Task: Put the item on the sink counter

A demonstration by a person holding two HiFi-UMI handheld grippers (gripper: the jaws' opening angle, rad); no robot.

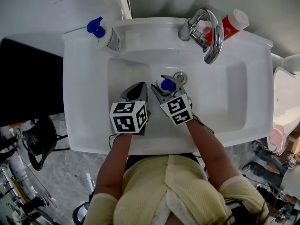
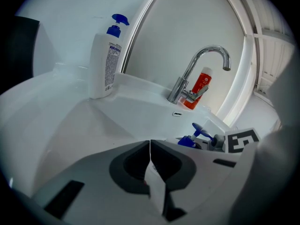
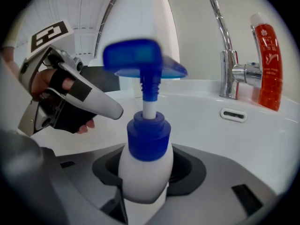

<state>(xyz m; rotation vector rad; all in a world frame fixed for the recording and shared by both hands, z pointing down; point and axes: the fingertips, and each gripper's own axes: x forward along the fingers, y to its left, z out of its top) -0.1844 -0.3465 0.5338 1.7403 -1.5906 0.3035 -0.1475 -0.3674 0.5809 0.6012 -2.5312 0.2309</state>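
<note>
a: starting at the left edge, something black (image 1: 28, 78) sits beside the white sink counter (image 1: 77, 102), cut off by the frame, can't say what it is.
b: grey floor below it, pale wall behind the sink. back-left corner of the counter, a tall pump bottle (image 1: 104, 35), white body, blue head. there's print on its label in the left gripper view, too small to read.
a: over the basin (image 1: 225, 97) now. left gripper (image 2: 150, 144), jaws pressed together, nothing between them.
b: and just beside it the right gripper (image 3: 147, 172), clamped round the belly of the small pump bottle (image 3: 145, 139). white, blue collar, blue pump head.
a: so that bottle is over the basin, near the drain (image 1: 179, 77), not on the counter. whether its base touches the bowl, i can't tell, the jaws hide it.
b: moving right, chrome faucet (image 1: 206, 32) arching over the basin from the back rim.
a: behind it a red tube (image 1: 229, 25) with a white cap. flower mark and writing down its side in the right gripper view, not legible.
b: far right, a white fixture (image 1: 286, 97), mostly out of frame.
</note>
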